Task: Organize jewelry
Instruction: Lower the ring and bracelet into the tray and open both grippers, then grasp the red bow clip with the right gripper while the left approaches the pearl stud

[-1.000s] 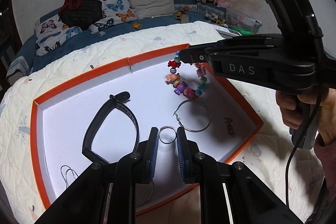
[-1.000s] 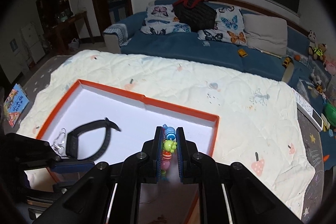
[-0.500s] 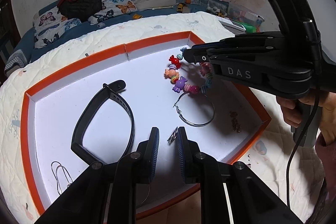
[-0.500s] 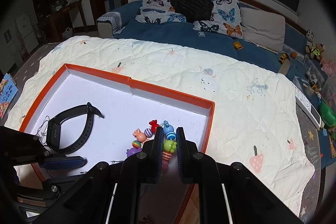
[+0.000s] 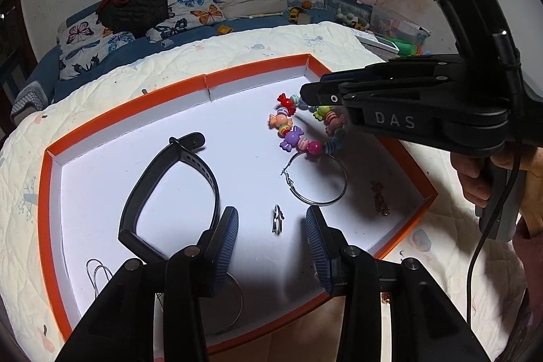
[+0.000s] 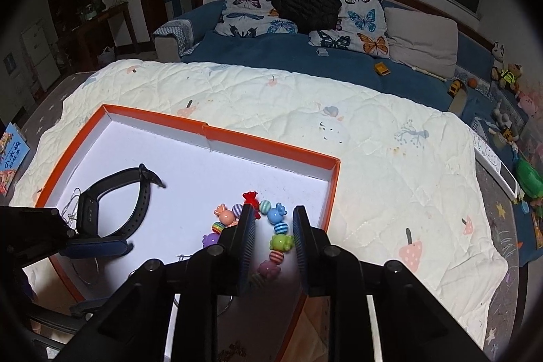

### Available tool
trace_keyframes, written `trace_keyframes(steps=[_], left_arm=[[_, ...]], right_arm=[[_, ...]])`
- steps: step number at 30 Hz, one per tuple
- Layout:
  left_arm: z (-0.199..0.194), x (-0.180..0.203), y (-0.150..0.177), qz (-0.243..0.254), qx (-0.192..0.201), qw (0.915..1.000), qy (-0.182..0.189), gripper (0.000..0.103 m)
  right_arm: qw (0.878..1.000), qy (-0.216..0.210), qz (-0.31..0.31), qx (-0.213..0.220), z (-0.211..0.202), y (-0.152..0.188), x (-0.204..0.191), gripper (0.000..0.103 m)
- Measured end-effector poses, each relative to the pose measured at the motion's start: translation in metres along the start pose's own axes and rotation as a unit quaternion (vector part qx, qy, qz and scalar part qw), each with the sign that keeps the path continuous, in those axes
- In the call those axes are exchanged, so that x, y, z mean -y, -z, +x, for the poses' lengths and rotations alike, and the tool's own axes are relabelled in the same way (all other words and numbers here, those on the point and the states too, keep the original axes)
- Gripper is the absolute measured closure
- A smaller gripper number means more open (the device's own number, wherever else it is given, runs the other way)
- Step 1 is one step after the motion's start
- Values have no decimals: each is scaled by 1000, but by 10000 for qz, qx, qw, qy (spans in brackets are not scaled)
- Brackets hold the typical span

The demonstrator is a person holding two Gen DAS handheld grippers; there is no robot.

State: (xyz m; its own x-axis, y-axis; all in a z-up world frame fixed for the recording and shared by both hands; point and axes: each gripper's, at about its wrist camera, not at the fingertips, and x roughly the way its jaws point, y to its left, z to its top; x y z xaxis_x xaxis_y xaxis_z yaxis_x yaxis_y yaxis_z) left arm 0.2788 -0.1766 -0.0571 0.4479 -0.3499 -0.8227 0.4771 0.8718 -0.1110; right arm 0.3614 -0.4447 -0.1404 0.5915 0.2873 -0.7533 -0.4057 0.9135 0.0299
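Note:
An orange-rimmed tray (image 5: 258,68) with a white floor lies on the quilt. My left gripper (image 5: 271,228) hangs low over its near side with its jaws opening. A small silver ring (image 5: 277,219) lies loose on the floor between the fingers, touching neither pad. My right gripper (image 6: 273,228) is over the far right corner of the tray (image 6: 271,145), jaws also opening. The candy-bead bracelet (image 6: 280,241) rests on the floor between its fingers, free of the pads. In the left wrist view the bracelet (image 5: 298,131) sits under the right gripper (image 5: 305,95).
Also in the tray are a black watch band (image 5: 169,189), a large hoop earring (image 5: 317,178), a small gold piece (image 5: 380,199), wire earrings (image 5: 96,270) and another hoop (image 5: 230,301) under the left fingers. A person's hand (image 5: 475,178) holds the right gripper.
Both grippers' jaws have parted. The ring, pinched a moment ago, now lies on the tray floor. The bracelet went down from hanging in the right gripper to resting on the tray.

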Motion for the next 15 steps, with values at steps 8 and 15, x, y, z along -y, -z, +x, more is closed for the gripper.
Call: trace_keyframes(steps=[8,15], left_arm=[[-16,3,3,30,138,9999,-45,58],[-46,7,17,15,281,9995,-143,58]], right_arm=[[9998,54,-5,165,-19,2,-1,54],[9994,104,-100,324,-55,21,-10,54]])
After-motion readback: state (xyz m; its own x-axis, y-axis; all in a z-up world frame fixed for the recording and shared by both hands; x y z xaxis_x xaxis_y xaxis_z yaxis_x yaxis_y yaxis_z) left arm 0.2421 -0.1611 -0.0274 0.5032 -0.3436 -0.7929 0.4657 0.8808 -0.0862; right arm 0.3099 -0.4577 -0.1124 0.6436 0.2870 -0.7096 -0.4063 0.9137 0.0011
